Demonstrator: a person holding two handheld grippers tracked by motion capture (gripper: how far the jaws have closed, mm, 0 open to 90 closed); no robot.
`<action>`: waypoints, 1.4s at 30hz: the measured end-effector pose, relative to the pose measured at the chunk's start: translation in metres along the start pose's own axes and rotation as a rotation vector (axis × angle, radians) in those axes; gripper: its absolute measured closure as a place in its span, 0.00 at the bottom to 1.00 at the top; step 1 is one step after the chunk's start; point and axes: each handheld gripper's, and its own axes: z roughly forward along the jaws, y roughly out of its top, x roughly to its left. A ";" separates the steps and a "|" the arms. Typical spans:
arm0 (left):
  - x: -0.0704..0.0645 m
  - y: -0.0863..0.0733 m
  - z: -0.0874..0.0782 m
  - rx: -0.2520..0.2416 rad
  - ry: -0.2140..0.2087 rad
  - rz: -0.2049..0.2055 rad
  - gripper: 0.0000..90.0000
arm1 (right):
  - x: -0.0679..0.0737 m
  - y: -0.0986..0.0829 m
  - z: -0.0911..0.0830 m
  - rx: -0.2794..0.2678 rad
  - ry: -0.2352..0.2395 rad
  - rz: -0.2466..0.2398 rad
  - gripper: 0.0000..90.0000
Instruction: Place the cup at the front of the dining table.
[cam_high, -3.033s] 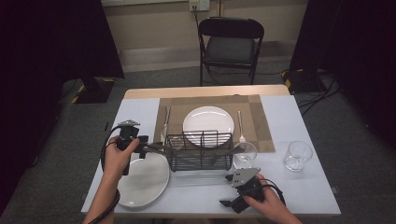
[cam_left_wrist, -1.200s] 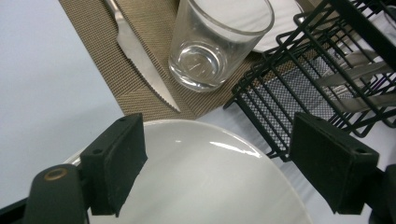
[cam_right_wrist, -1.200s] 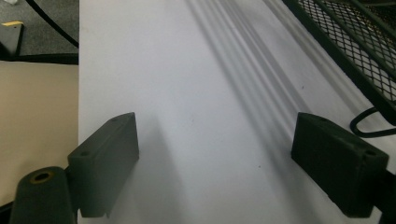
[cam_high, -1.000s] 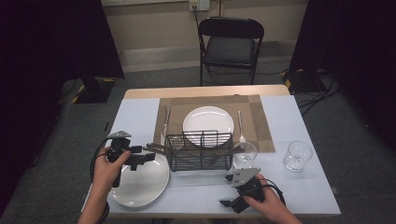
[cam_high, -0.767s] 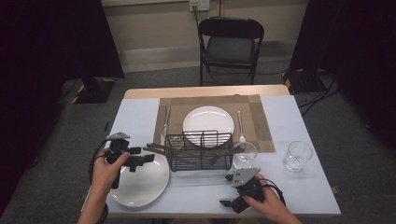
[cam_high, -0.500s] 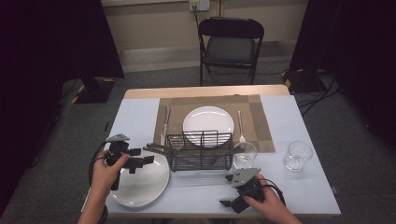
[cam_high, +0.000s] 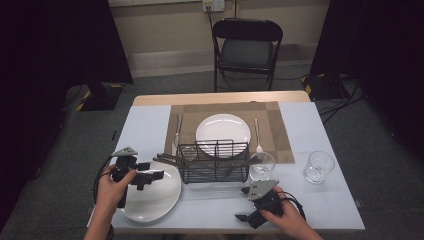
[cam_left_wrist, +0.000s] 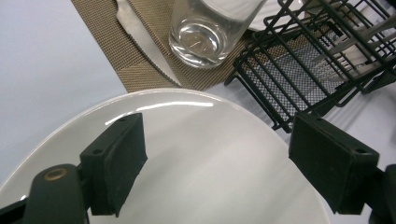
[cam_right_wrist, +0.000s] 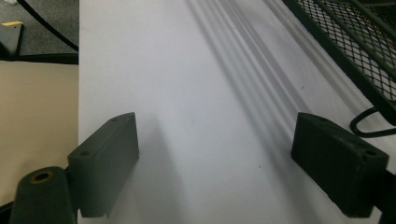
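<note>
1. We judge this the approach step: our left claw (cam_high: 150, 176) hovers with jaws spread wide and empty over the round white ceramic plate (cam_high: 155, 202), which lies directly beneath and between them.
2. Just beyond the jaws stand a clear drinking glass (cam_left_wrist: 205, 29) and the black wire dish rack (cam_left_wrist: 322, 56).
3. Next we probably need to reach the plate's rim and close on it.
4. Our right claw (cam_high: 250, 205) rests open on the white table (cam_right_wrist: 196, 93), rack to its right.
</note>
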 end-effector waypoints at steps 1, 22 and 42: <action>0.000 -0.001 0.000 0.002 -0.001 0.001 0.21 | 0.000 0.000 0.000 0.000 0.000 0.001 0.15; -0.006 -0.016 0.010 0.038 0.000 0.052 0.21 | 0.000 0.000 0.000 0.001 0.000 0.001 0.15; 0.000 -0.026 0.011 0.075 0.059 0.098 0.21 | 0.000 0.000 0.000 0.001 0.000 0.002 0.15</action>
